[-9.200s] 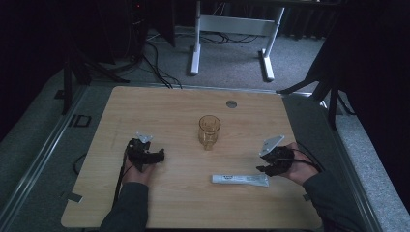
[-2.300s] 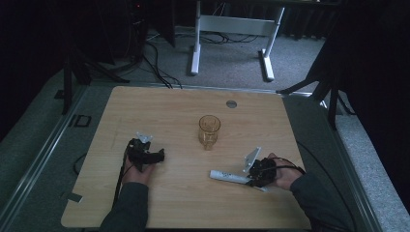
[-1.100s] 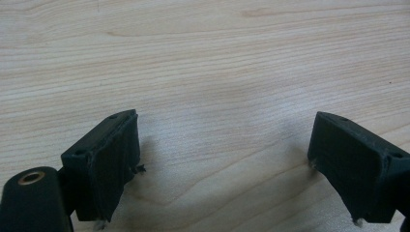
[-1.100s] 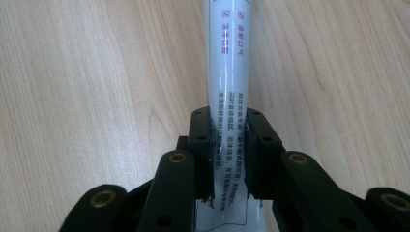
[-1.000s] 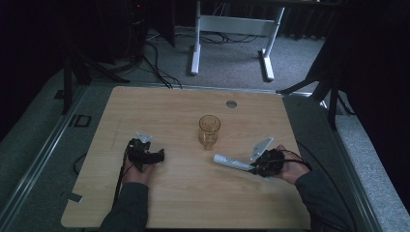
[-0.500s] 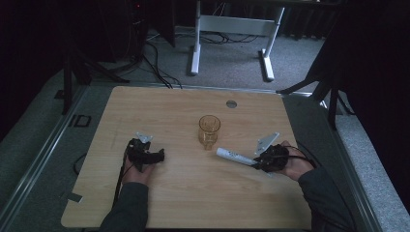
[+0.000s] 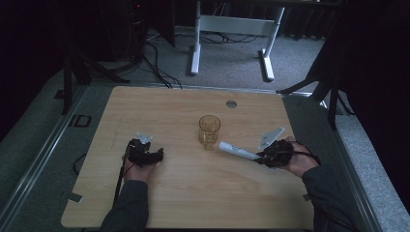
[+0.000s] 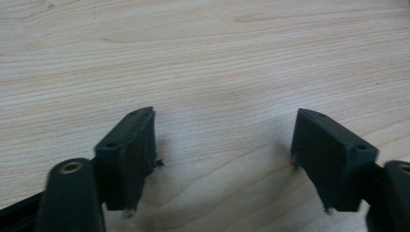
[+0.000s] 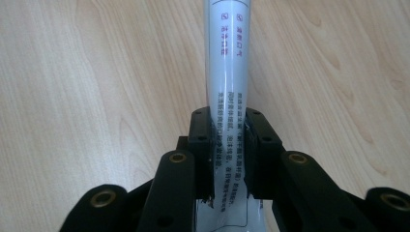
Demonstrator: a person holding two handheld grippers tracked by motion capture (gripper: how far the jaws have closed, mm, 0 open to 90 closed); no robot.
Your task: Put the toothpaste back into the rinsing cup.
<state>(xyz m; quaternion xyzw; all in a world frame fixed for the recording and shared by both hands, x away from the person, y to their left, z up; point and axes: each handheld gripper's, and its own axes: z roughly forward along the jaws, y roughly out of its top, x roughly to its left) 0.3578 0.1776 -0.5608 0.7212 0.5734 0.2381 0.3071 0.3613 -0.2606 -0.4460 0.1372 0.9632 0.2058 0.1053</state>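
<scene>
A white tube (image 7: 238, 151) with printed text (image 9: 229, 72) is held off the table, its capped end pointing toward an amber glass cup (image 7: 209, 130) standing upright at mid-table. My right gripper (image 7: 265, 157) is shut on the tube's flat end; the right gripper view has the jaws pressed on both sides of it (image 9: 228, 145). My left gripper (image 7: 157, 155) rests on the table at the left, open, and its two jaws stand wide apart over bare wood (image 8: 223, 140).
The wooden table (image 7: 159, 111) has a round grey grommet (image 7: 231, 104) near its far edge. A white desk frame (image 7: 232, 29) and cables lie on the floor beyond. Bare wood lies between the two grippers and in front of the cup.
My right gripper reached the tube lying on the table, shut on it, lifted it and carried it left and farther toward the cup. The left gripper has not moved.
</scene>
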